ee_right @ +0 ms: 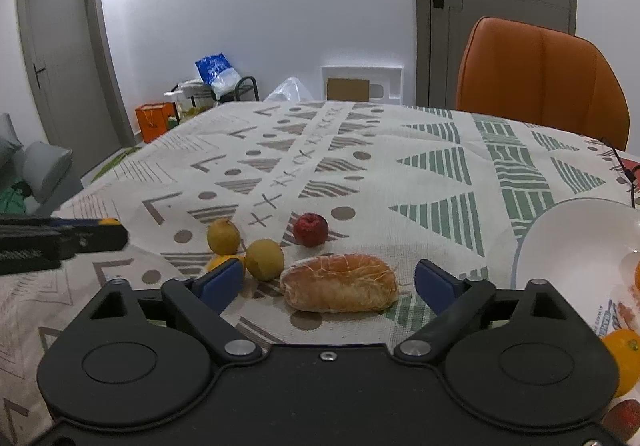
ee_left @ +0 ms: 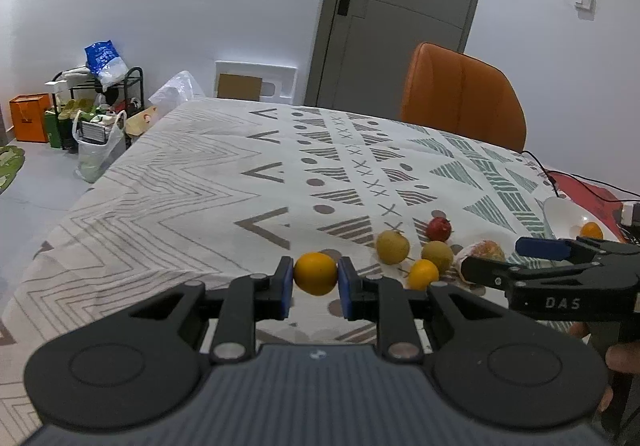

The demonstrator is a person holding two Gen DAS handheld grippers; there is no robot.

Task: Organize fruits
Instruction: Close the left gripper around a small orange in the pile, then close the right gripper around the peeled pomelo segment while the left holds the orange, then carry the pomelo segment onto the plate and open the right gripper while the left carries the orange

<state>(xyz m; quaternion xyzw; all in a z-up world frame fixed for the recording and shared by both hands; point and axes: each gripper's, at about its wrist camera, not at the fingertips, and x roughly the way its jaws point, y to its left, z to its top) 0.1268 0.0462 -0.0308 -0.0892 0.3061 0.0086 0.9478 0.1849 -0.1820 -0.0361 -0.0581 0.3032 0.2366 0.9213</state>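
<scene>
My left gripper [ee_left: 315, 273] is clamped on a small orange [ee_left: 315, 272], holding it clear above the patterned tablecloth [ee_left: 180, 182]. My right gripper [ee_right: 328, 280] stands wide with nothing gripped; a peeled pomelo segment [ee_right: 339, 283] lies on the cloth between its blue pads [ee_right: 434, 280], untouched. Only the right wrist view shows that gap; the left view sees the gripper side-on. Nearby lie two yellow-green fruits [ee_right: 223, 235] [ee_right: 264, 259], a red fruit [ee_right: 311, 229] and another orange [ee_left: 423, 273]. The white plate [ee_right: 568, 242] at right holds oranges [ee_right: 624, 358].
</scene>
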